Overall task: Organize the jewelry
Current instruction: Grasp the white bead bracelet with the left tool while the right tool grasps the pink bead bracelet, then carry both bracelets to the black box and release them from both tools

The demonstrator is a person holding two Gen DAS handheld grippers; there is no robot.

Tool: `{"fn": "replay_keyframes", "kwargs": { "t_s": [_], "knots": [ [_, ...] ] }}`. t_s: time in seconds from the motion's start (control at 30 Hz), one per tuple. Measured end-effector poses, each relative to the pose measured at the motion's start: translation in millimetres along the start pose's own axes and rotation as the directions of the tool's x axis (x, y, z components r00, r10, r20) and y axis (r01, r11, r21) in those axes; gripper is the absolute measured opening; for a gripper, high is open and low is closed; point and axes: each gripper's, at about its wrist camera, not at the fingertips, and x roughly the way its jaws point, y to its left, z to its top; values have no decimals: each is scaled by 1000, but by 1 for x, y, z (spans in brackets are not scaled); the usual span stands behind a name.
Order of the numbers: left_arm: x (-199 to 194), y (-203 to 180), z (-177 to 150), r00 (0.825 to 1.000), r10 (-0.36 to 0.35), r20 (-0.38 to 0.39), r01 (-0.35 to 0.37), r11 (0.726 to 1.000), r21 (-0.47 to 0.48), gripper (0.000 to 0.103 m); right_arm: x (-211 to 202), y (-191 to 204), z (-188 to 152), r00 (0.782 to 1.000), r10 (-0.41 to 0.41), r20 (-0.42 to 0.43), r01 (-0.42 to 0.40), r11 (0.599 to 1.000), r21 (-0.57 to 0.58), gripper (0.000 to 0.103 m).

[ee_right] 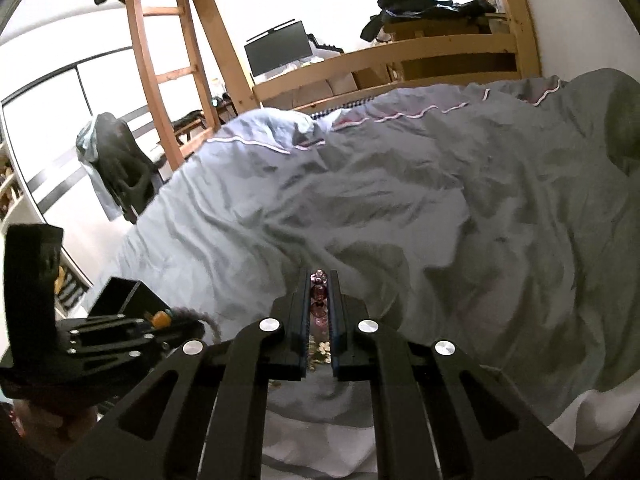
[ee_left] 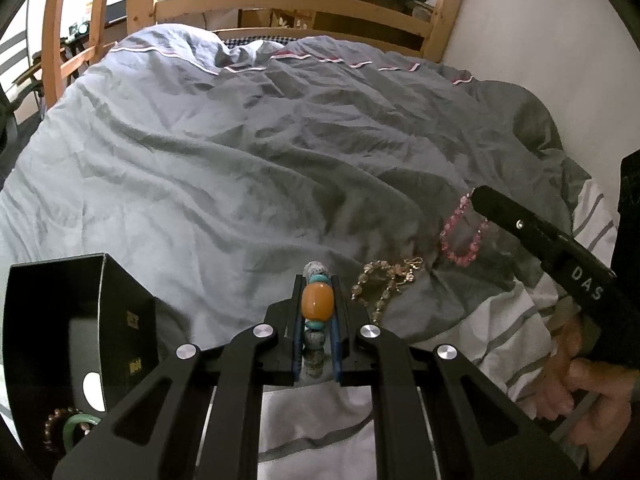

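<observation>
Looking through your left wrist camera, you are pinching a chunky beaded bracelet (ee_left: 317,308) in the left gripper (ee_left: 317,280), its fingers (ee_left: 298,320) pressed against the big orange bead with turquoise and speckled beads above and below it. You are holding it over the rumpled grey duvet (ee_left: 240,160), with the open black box (ee_left: 76,328) sitting just to the left; inside that box a brown beaded bracelet (ee_left: 52,428) and a green bangle (ee_left: 76,428) are lying together at the bottom. To the right, a gold-toned bracelet (ee_left: 384,280) is resting on the duvet, and beyond it the pink bead bracelet (ee_left: 464,236) is hanging from the tip of the right gripper (ee_left: 480,196), whose handle your right hand (ee_left: 588,392) is gripping. Switching to your right wrist camera, you are clamping the pink bead bracelet (ee_right: 319,296) in the right gripper (ee_right: 320,280), its fingers (ee_right: 336,320) drawn in close on the dark pink beads. Gold beads (ee_right: 320,350) are showing below the gap. Down at the left, the left gripper (ee_right: 160,320) is carrying the orange bead beside the black box (ee_right: 124,296).
</observation>
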Motion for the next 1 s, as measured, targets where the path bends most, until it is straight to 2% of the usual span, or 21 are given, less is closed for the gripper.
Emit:
{"fn": "replay_keyframes", "kwargs": {
  "t_s": [0.27, 0.57, 0.87, 1.0],
  "knots": [
    [-25, -2, -1, 999, -11, 32, 11, 1000, 8, 10, -23, 19, 5, 999, 37, 25, -36, 999, -26, 8],
    [-74, 5, -10, 996, -21, 87, 22, 1000, -13, 10, -58, 46, 5, 994, 101, 31, -100, 994, -45, 8],
    [-119, 29, -22, 992, -19, 129, 27, 998, -58, 10, -79, 87, 2, 986, 165, 25, -163, 984, -73, 8],
    [-133, 43, -24, 991, 10, 133, 0, 997, -79, 10, -77, 105, 0, 983, 185, 7, -184, 979, -87, 8]
  ]
}}
